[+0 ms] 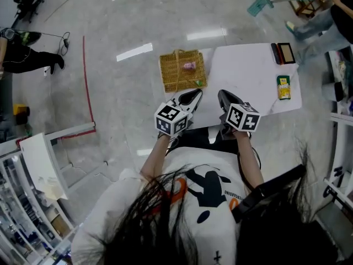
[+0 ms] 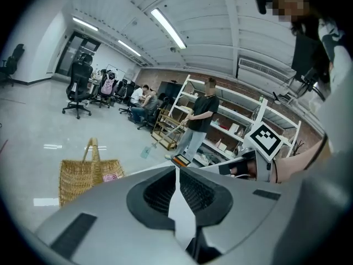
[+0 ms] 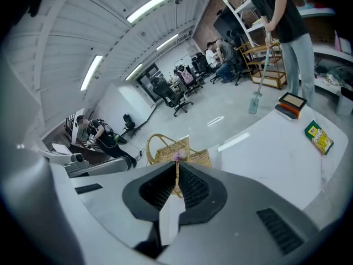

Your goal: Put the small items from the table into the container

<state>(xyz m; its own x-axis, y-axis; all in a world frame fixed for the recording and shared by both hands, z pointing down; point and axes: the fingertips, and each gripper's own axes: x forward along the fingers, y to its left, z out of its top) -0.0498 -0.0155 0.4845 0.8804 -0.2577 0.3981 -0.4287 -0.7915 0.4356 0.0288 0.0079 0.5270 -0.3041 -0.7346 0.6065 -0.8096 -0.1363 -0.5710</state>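
Small items wait well off to the right of both tools: a yellow-green packet [image 1: 283, 87] lies flat near the far side edge of the white table [image 1: 242, 76], and beyond it sit an orange-topped box [image 1: 286, 53] and a dark red bar [image 1: 275, 53], side by side. The left gripper [image 1: 194, 94] and right gripper [image 1: 224, 95] hover close to the person's body, each with its jaws pressed together on nothing. The wicker basket [image 1: 182, 70] stands just ahead of the left gripper, at the table's left edge; whether it rests on the top or beside it I cannot tell. Only one pink thing [image 1: 189, 66] lies inside. To my eye the packet is the tricky one: thin and flat, it could skid off that nearby edge under a shallow pinch. The basket's upright handle could also catch a jaw and shove the light basket aside.
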